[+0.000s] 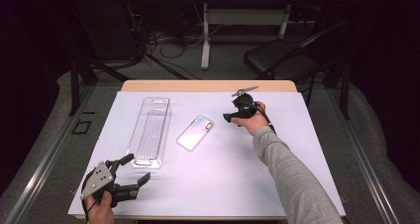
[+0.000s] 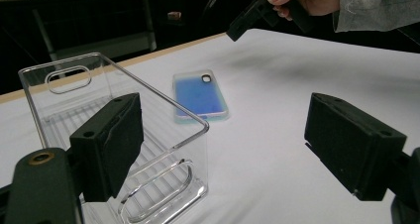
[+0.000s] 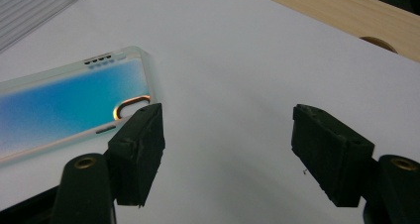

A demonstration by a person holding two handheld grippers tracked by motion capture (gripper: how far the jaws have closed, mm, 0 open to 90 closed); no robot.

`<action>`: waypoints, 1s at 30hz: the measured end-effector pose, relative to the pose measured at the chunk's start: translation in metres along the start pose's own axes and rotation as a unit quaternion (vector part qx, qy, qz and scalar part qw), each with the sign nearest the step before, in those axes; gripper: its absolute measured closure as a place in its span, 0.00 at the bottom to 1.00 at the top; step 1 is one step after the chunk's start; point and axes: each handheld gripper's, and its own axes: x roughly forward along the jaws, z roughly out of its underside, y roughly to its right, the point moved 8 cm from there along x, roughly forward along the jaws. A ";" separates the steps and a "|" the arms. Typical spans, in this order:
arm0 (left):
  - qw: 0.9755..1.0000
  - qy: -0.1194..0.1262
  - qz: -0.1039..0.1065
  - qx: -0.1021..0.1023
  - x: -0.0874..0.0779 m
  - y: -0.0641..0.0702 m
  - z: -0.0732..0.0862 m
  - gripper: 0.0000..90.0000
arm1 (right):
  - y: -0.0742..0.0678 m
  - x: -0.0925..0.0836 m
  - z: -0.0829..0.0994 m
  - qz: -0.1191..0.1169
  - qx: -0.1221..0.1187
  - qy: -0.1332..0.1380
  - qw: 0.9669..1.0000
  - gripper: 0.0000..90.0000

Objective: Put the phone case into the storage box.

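The phone case lies flat on the white worktop, just beside the right claw, whose jaws gape with nothing between them. Its long axis slants, camera hole toward that claw. In the right gripper view its speaker slots appear. The clear tray, holding nothing, sits just ahead of the left claw, likewise agape.

On the desk the clear tray lay lengthwise left of centre, running from near the far edge toward the near one. The phone case lay flat just right of it, near the middle, apart from it. The right tool hung right of the case, close by. The left tool sat at the near left corner, just before the tray's near end.
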 end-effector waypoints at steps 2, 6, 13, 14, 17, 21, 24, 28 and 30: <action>1.000 0.000 0.000 0.000 0.000 0.000 0.000 0.18 | -0.001 0.001 0.000 0.000 0.000 -0.001 1.000 0.32; 1.000 0.000 0.000 -0.001 0.000 0.000 0.000 0.18 | -0.005 0.004 -0.002 0.001 -0.013 -0.020 1.000 0.30; 1.000 0.000 -0.001 -0.004 0.000 0.000 0.000 0.18 | -0.019 0.005 -0.018 -0.004 -0.049 -0.024 0.998 0.36; 1.000 0.000 -0.001 -0.003 0.000 0.000 0.000 0.18 | -0.024 0.006 -0.020 -0.014 -0.049 -0.022 0.998 0.40; 1.000 0.001 0.001 -0.005 0.000 0.000 0.001 0.18 | -0.030 0.010 -0.023 -0.019 -0.054 -0.021 0.998 0.46; 1.000 0.000 0.001 -0.005 0.000 0.000 0.001 0.18 | -0.035 0.018 -0.024 -0.020 -0.068 -0.031 0.997 0.50; 1.000 -0.002 0.000 -0.004 0.001 -0.001 0.001 0.18 | -0.041 0.021 -0.029 -0.026 -0.066 -0.031 0.997 0.57; 1.000 -0.004 0.000 -0.003 0.001 -0.001 0.002 0.18 | -0.048 0.026 -0.033 -0.027 -0.077 -0.021 0.996 0.61; 1.000 -0.004 -0.001 -0.003 0.001 -0.001 0.002 0.18 | -0.051 0.029 -0.032 -0.029 -0.083 -0.016 0.996 0.62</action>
